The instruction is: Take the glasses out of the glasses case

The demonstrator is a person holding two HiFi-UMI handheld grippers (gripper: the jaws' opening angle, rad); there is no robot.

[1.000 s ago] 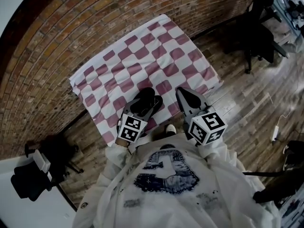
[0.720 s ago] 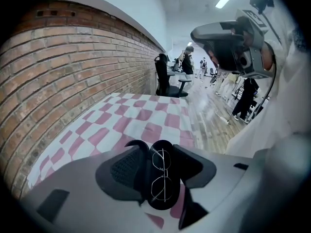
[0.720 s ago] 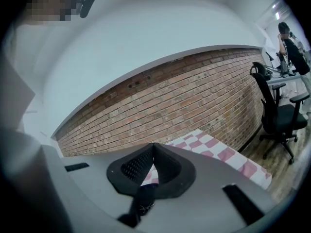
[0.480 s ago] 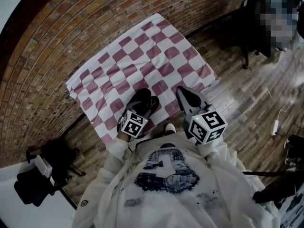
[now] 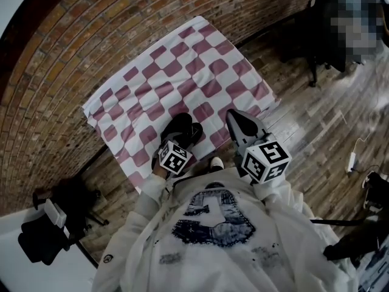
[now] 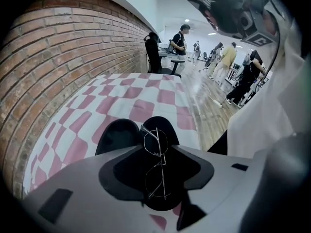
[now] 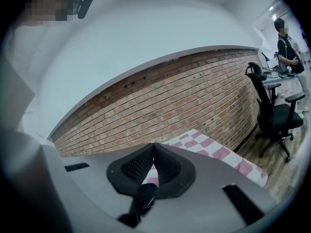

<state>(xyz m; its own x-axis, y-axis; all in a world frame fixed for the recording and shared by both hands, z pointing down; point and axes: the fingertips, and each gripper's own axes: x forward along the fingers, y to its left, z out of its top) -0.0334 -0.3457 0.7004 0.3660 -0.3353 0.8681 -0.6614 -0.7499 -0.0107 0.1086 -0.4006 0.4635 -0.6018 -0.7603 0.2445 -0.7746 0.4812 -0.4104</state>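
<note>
While a brick wall (image 5: 91, 35) runs along its far edge, the table (image 5: 152, 84) lies under a pink-and-white checked cloth. At the near edge stands the person, whose white top (image 5: 213, 242) bears a dark print too blurred to read.

The right tongs (image 7: 154, 147) hang above the table's near right corner with the jaws closed tip to tip and nothing gripped. A dark shape low in the right gripper view, under the jaws, is hard to make out. The left tongs (image 6: 156, 154) point steeply down over the near edge. Their jaws have just been closing but stand apart, with the glasses between them and neither pad pressing on the frame. Each tool carries a cube (image 5: 265, 161) of black-and-white square markers with no readable words.

The black glasses case (image 6: 119, 136) lies open on the cloth near the middle of the near edge, partly covered by the left tongs in the head view. The glasses (image 6: 159, 165), thin wire-rimmed and folded, show over the case's dark inside. Whether they rest in it or sit just above it I cannot tell.
</note>
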